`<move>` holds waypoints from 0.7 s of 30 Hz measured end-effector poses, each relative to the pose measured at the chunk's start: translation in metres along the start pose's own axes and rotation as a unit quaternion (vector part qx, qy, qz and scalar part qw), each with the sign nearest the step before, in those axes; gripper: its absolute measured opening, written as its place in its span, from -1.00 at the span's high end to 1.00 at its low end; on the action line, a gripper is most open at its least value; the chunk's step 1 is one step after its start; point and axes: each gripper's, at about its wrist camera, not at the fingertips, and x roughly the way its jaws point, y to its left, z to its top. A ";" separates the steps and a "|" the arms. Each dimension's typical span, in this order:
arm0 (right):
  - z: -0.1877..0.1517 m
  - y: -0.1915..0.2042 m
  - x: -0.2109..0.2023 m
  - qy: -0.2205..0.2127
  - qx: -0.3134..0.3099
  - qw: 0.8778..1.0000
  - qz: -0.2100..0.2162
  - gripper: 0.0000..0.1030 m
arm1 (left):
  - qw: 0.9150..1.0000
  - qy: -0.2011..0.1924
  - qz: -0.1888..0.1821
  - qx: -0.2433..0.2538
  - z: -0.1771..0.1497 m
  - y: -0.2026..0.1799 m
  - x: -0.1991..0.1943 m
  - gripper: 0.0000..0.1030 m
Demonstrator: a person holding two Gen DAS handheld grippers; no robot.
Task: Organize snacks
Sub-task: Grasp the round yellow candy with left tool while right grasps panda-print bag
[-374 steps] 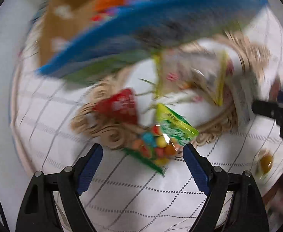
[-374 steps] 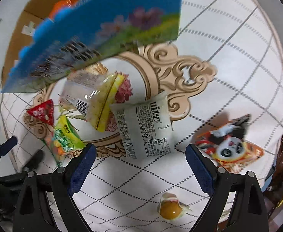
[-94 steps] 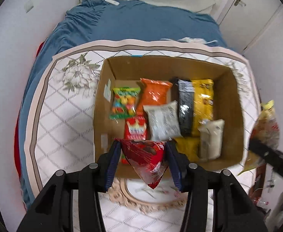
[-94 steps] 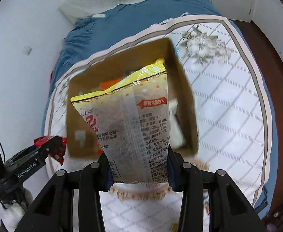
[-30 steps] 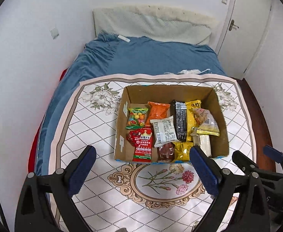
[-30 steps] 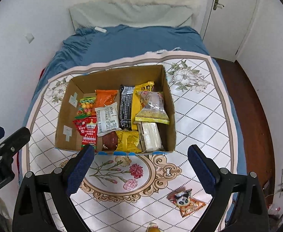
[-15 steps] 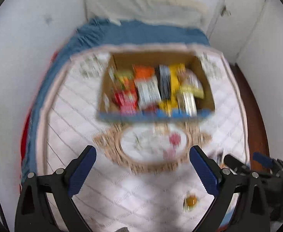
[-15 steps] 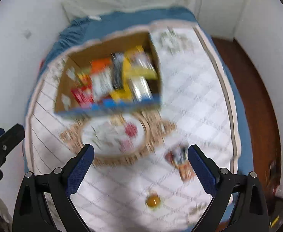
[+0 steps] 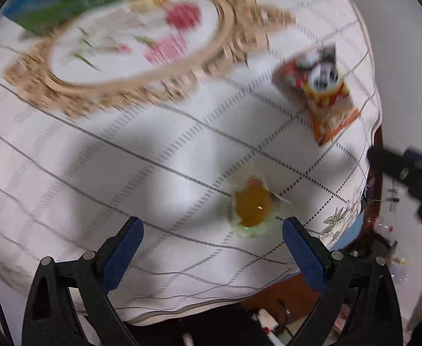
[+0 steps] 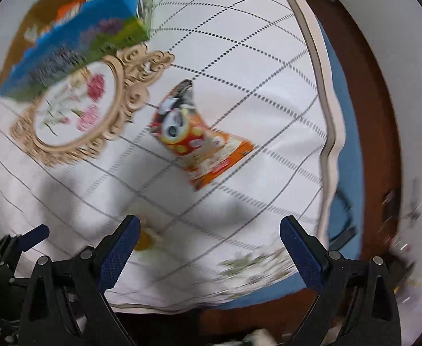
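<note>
Left gripper (image 9: 211, 238) & right gripper (image 10: 209, 235) wide open (empty); jelly cup (image 9: 252, 208), panda packet (image 10: 195, 138) nearby

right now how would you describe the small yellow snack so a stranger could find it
On the white grid-patterned tablecloth, look near its front edge, just ahead of the open left hand-held gripper. The small round amber snack sits in clear wrapping, unlike the flat orange panda packet farther back.

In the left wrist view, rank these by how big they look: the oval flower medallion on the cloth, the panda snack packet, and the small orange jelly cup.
1. Flower medallion, by far the largest.
2. Panda snack packet.
3. Orange jelly cup, smallest, though it lies nearest the camera and the frame is blurred.
</note>
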 end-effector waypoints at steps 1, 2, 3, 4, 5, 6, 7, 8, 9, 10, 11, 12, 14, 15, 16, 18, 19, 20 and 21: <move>0.004 0.000 0.004 0.000 -0.017 1.000 -0.010 -0.93 | 1.000 0.005 -0.006 -0.005 -0.001 -0.004 0.010 -0.92; 0.010 0.001 0.007 -0.001 -0.034 0.999 -0.019 -0.93 | 1.000 0.008 -0.010 -0.008 -0.002 -0.007 0.016 -0.92; 0.016 0.002 0.010 0.000 -0.053 0.998 -0.028 -0.93 | 1.000 0.009 -0.014 -0.014 -0.001 -0.010 0.022 -0.92; 0.022 0.004 0.012 0.001 -0.066 0.997 -0.035 -0.93 | 1.000 0.007 -0.018 -0.020 -0.002 -0.012 0.027 -0.92; 0.028 0.006 0.016 0.001 -0.081 0.996 -0.045 -0.93 | 1.000 0.003 -0.019 -0.025 -0.003 -0.014 0.030 -0.92; 0.033 0.009 0.019 0.000 -0.092 0.995 -0.049 -0.93 | 0.999 0.000 -0.020 -0.029 -0.004 -0.016 0.032 -0.91; 0.038 0.012 0.023 -0.001 -0.102 0.993 -0.052 -0.93 | 0.999 -0.003 -0.022 -0.034 -0.005 -0.018 0.035 -0.92; 0.043 0.014 0.028 0.000 -0.109 0.992 -0.055 -0.93 | 0.999 -0.006 -0.023 -0.039 -0.006 -0.018 0.037 -0.92; 0.048 0.017 0.033 0.001 -0.114 0.992 -0.056 -0.93 | 0.999 -0.009 -0.024 -0.045 -0.008 -0.019 0.038 -0.92; 0.052 0.018 0.038 0.004 -0.117 0.992 -0.053 -0.93 | 0.998 -0.013 -0.024 -0.050 -0.009 -0.020 0.039 -0.92; 0.056 0.020 0.045 0.009 -0.118 0.992 -0.047 -0.93 | 0.998 -0.017 -0.024 -0.054 -0.011 -0.020 0.040 -0.91; 0.060 0.022 0.050 0.011 -0.118 0.992 -0.043 -0.92 | 0.998 -0.020 -0.023 -0.059 -0.013 -0.020 0.040 -0.92; 0.067 0.024 0.061 0.019 -0.116 0.992 -0.033 -0.91 | 0.997 -0.027 -0.018 -0.068 -0.017 -0.019 0.040 -0.92; 0.069 0.025 0.066 0.022 -0.114 0.993 -0.029 -0.84 | 0.997 -0.029 -0.017 -0.071 -0.019 -0.018 0.040 -0.92; 0.071 0.025 0.070 0.024 -0.113 0.993 -0.024 -0.69 | 0.996 -0.032 -0.016 -0.077 -0.021 -0.016 0.039 -0.92; 0.074 0.024 0.077 0.028 -0.110 0.993 -0.021 -0.33 | 0.996 -0.035 -0.011 -0.083 -0.025 -0.012 0.037 -0.92; 0.074 0.022 0.079 0.030 -0.107 0.994 -0.016 -0.09 | 0.996 -0.036 -0.011 -0.085 -0.026 -0.011 0.036 -0.92; 0.073 0.020 0.081 0.034 -0.104 0.994 -0.016 -0.05 | 0.995 -0.038 -0.012 -0.087 -0.027 -0.011 0.035 -0.92; 0.071 0.017 0.081 0.036 -0.100 0.994 -0.013 -0.04 | 0.995 -0.040 -0.012 -0.088 -0.027 -0.011 0.035 -0.92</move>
